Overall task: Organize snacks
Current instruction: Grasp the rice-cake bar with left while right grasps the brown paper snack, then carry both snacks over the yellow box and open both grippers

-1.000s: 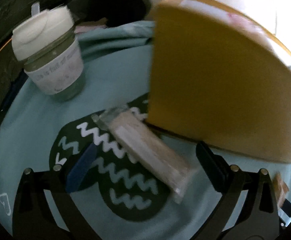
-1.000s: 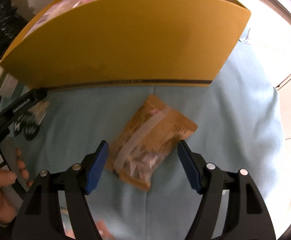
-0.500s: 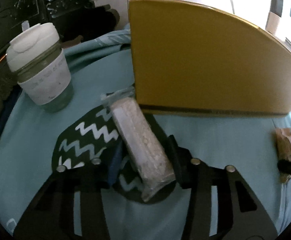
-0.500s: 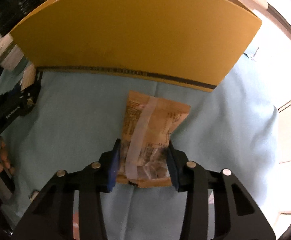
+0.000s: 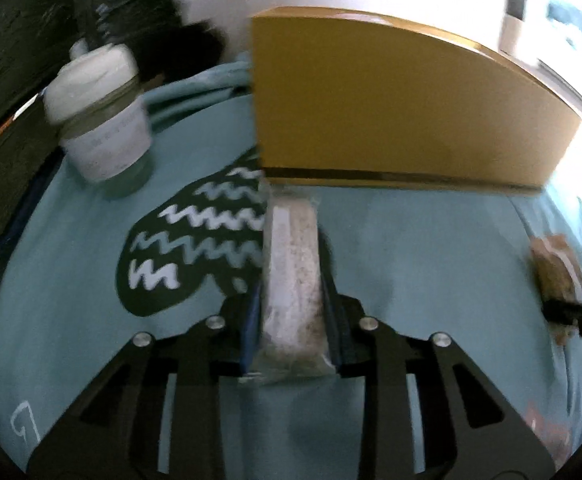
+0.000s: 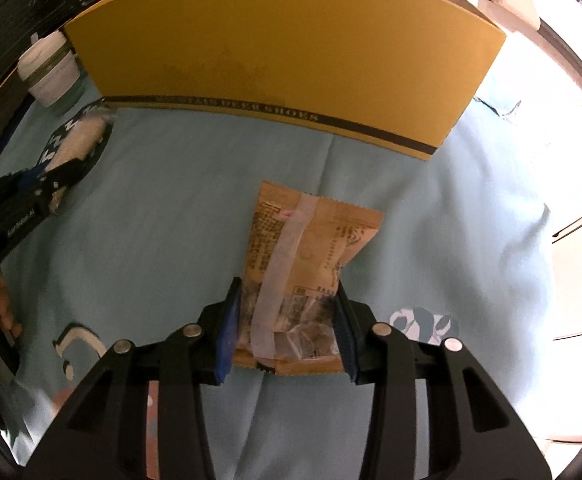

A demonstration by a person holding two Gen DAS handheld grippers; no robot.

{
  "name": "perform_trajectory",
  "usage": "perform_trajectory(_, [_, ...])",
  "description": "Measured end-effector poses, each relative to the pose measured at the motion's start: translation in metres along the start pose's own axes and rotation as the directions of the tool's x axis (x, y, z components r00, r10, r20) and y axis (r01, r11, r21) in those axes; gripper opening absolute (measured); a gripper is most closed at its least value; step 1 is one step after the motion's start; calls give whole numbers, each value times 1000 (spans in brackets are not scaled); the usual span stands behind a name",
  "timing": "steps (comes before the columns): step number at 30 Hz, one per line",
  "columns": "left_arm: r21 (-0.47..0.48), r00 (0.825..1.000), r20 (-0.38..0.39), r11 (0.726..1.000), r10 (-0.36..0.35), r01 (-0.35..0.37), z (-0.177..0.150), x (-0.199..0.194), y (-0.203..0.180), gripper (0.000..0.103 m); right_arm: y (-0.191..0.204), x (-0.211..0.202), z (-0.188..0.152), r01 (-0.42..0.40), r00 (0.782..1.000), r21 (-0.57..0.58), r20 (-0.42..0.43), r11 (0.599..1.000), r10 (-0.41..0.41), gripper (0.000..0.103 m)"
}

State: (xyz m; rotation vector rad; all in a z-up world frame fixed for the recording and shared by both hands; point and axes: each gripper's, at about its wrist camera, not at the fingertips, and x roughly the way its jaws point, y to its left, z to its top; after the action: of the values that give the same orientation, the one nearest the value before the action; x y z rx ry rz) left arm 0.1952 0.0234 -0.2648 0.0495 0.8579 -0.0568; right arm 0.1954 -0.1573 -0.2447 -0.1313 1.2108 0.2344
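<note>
left gripper (image 5: 291, 320) clamped on pale oblong snack pack (image 5: 291, 268), far end by yellow shoebox (image 5: 403, 112) wall | right gripper (image 6: 287, 328) clamped on brown snack packet (image 6: 307, 264) (tape strip along it), before the shoebox | teal cloth (image 6: 163, 208) beneath | lidded cup (image 5: 99, 108) left of box

We cannot read the print on the cup (image 5: 103, 136), which is smeared by blur; the yellow box (image 5: 403, 108) shows us only its outer wall, its inside hidden; the pale snack bar (image 5: 293, 280) has its near end covered by the left gripper (image 5: 293, 320); the brown packet (image 6: 311, 276) carries text too small for us to read.
</note>
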Motion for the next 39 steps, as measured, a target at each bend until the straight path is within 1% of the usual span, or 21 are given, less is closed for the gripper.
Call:
perform_trajectory(2, [-4,1000,-18,1000,12,-12,-1,3,-4,30,1,4,5,-1,1000,1,-4,1000,1,43])
perform_trajectory(3, [-19,999,-21,999,30,-30,0,4,-2,35,0,4,8,2,1000,2,-5,1000,-2,43])
perform_trajectory(4, [-37,998,-13,998,56,-56,3,4,0,54,0,4,11,2,1000,7,-7,1000,-2,43])
perform_trajectory(5, [-53,997,-1,996,71,-71,5,3,3,66,0,4,14,1,1000,11,-8,1000,-1,43])
perform_trajectory(6, [-65,997,4,995,78,-78,9,5,6,84,1,4,16,1,1000,10,-10,1000,-1,43])
perform_trajectory(7, [-61,997,-8,995,81,-82,14,9,7,93,3,5,16,1,1000,8,-12,1000,-1,43])
perform_trajectory(11, [-47,991,-100,994,88,-93,20,31,5,101,8,10,21,4,1000,3,-18,1000,-4,44])
perform_trajectory(12, [-62,992,-93,994,87,-93,18,30,7,101,9,13,23,5,1000,3,-23,1000,-5,47])
perform_trajectory(13, [-59,993,-86,995,81,-86,18,30,7,92,8,15,25,3,1000,5,-28,1000,-3,51])
perform_trajectory(14, [-44,996,-69,997,53,-56,17,27,4,79,8,17,27,20,999,3,-27,1000,-20,64])
perform_trajectory(15, [6,999,-38,1000,-3,3,16,22,-4,37,6,19,28,66,997,13,-26,998,-66,78])
perform_trajectory(16, [78,1000,-21,997,10,-9,14,18,-16,28,-1,30,27,53,998,49,-39,997,-51,78])
perform_trajectory(17, [115,1000,-14,993,7,-5,11,15,-25,28,-7,35,27,25,999,78,-35,997,-22,74])
perform_trajectory(18, [102,1000,-18,995,-15,17,10,14,-24,27,-5,32,28,15,1000,40,-18,999,-15,52])
perform_trajectory(19, [72,1000,-18,997,-25,26,8,13,-22,27,-1,29,28,13,1000,5,4,1000,-13,41])
perform_trajectory(20, [59,1000,-17,998,-26,27,7,12,-20,27,-1,29,28,13,1000,4,6,1000,-13,39])
perform_trajectory(23, [51,999,-13,998,-32,33,2,8,-18,27,-10,27,26,-18,1000,56,19,998,17,38])
perform_trajectory(30, [42,1000,-17,999,-27,27,-1,2,-14,28,-14,18,24,-67,997,82,39,994,64,37])
perform_trajectory(31, [42,999,-19,999,-28,29,4,3,-13,28,-23,11,24,-73,997,77,42,994,70,37])
perform_trajectory(35, [38,999,-17,999,-36,37,-2,-8,-16,28,-31,-5,20,-88,995,72,61,993,84,37])
perform_trajectory(39, [34,999,-1,999,-39,39,0,-23,-19,28,-34,-26,11,-100,992,76,91,992,93,37])
